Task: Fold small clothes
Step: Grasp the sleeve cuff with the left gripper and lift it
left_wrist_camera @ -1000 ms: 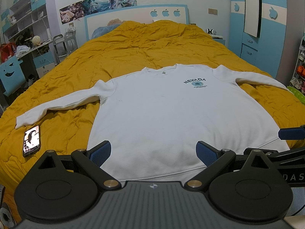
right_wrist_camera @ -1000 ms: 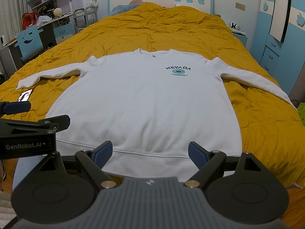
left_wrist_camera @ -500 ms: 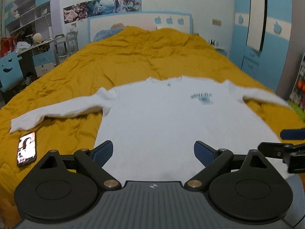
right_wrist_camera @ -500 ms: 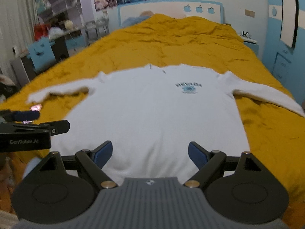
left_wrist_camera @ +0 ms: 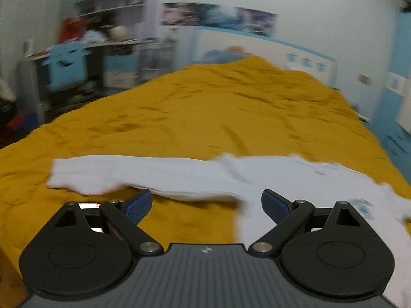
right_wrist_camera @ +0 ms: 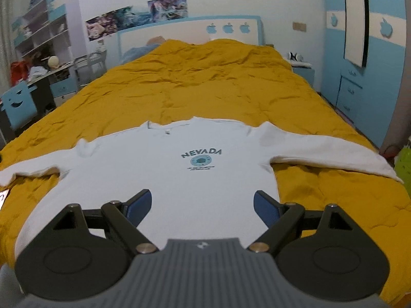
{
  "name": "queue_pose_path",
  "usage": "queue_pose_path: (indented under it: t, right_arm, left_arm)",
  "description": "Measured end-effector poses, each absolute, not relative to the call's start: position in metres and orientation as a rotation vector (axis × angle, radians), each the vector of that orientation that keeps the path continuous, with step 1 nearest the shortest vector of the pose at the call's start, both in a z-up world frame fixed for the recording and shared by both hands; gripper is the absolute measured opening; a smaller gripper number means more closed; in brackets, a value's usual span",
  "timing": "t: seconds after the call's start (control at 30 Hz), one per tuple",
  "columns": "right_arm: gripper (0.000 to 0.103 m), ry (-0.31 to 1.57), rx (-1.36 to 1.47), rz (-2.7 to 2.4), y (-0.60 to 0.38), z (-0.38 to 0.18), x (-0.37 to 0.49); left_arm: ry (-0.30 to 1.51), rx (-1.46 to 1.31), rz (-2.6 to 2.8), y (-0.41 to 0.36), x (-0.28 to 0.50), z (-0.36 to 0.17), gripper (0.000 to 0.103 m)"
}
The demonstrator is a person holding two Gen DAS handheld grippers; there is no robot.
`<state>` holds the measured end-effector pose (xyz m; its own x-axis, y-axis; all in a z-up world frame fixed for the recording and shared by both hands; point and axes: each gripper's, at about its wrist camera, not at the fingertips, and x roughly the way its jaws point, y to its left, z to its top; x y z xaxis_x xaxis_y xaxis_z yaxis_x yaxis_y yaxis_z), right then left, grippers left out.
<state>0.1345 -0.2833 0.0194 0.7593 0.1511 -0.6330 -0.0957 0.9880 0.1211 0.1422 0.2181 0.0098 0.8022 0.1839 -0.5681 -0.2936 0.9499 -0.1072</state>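
A white long-sleeved sweatshirt (right_wrist_camera: 179, 177) with a blue NEVADA print lies flat, front up, sleeves spread, on the yellow bedspread (right_wrist_camera: 205, 82). My right gripper (right_wrist_camera: 202, 206) is open and empty, above the sweatshirt's lower body, pointing at the print. My left gripper (left_wrist_camera: 206, 205) is open and empty, just in front of the sweatshirt's left sleeve (left_wrist_camera: 143, 173), which stretches across the blurred left wrist view. The sweatshirt's body (left_wrist_camera: 321, 205) runs off to the right there.
A phone (right_wrist_camera: 2, 196) lies on the bedspread at the left edge, and its glint shows behind my left gripper's left finger. Desk, blue chair (right_wrist_camera: 18, 104) and shelves stand left of the bed. Blue wardrobe (right_wrist_camera: 364, 51) stands on the right. Headboard (right_wrist_camera: 190, 32) at the far end.
My left gripper has swung left and forward, from over the sweatshirt's hem to face the left sleeve. My right gripper has moved forward over the body. Both stayed open.
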Motion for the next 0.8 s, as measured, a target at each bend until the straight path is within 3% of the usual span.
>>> queue_pose_path:
  t: [0.2,0.4,0.63,0.67,0.7,0.73,0.8]
  right_arm:
    - [0.082,0.69,0.088,0.099,-0.277,0.014,0.171]
    - [0.08,0.751,0.069,0.113,-0.253,-0.008,0.211]
    - [0.079,0.789,0.02,0.177,-0.209,-0.021,0.243]
    - [0.079,0.787,0.009,0.189,-0.202,-0.021,0.246]
    - [0.079,0.784,-0.001,0.198,-0.196,-0.021,0.248]
    - [0.078,0.778,-0.011,0.207,-0.19,-0.021,0.251]
    - [0.076,0.77,-0.026,0.22,-0.181,-0.021,0.255]
  left_arm:
    - [0.626,-0.281,0.453,0.317,0.162,-0.008,0.103]
    - [0.666,-0.61,0.599,0.421,0.16,-0.051,0.103]
    - [0.605,-0.843,0.638,0.479,0.162,-0.096,0.101]
    - [0.602,-0.841,0.653,0.48,0.164,-0.096,0.096]
    - [0.598,-0.825,0.651,0.48,0.168,-0.097,0.081]
    - [0.599,-0.814,0.649,0.483,0.169,-0.098,0.058]
    - [0.61,-0.827,0.653,0.482,0.17,-0.099,0.027]
